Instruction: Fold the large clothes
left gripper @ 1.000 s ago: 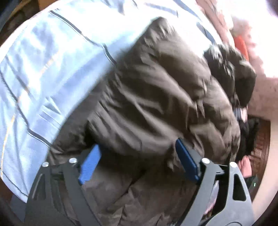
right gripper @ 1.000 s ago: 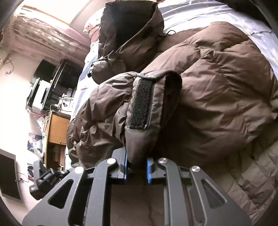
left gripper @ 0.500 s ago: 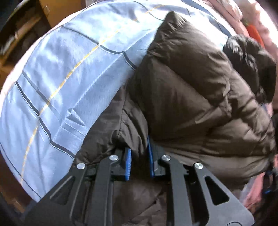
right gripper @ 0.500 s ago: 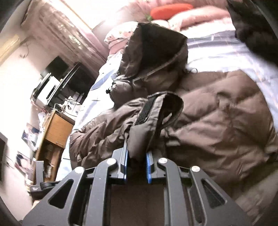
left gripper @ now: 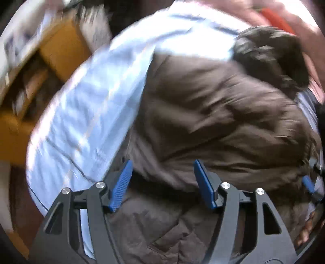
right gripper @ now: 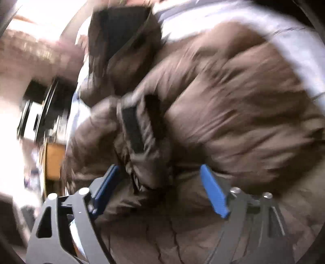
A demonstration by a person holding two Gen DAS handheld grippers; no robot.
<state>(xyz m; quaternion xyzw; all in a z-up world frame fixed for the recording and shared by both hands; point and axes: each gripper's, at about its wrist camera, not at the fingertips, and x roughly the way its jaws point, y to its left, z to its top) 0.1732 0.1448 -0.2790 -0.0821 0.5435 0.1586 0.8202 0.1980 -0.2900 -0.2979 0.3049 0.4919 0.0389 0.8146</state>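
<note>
A large brown puffer jacket [left gripper: 213, 113] lies bunched on a pale blue striped bedsheet [left gripper: 97, 113]. My left gripper [left gripper: 162, 176] is open, its blue pads apart over the jacket's near edge, holding nothing. In the right wrist view the jacket [right gripper: 233, 105] fills the frame, with its hood [right gripper: 121, 38] at the top. A sleeve cuff with a black velcro strip [right gripper: 133, 128] lies folded onto the jacket body. My right gripper [right gripper: 158, 186] is open just below the cuff, which rests loose between the pads. Both views are motion-blurred.
A wooden cabinet [left gripper: 54, 50] stands left of the bed, also seen in the right wrist view [right gripper: 53, 160]. Dark shelving with equipment [right gripper: 40, 109] is further left. A red pillow [left gripper: 278, 18] lies at the head of the bed. The other gripper's blue pad [left gripper: 307, 183] shows at the right edge.
Both grippers have opened: the left let go of the jacket edge, the right let go of the sleeve cuff, which now lies on the jacket. Both cameras are moving fast.
</note>
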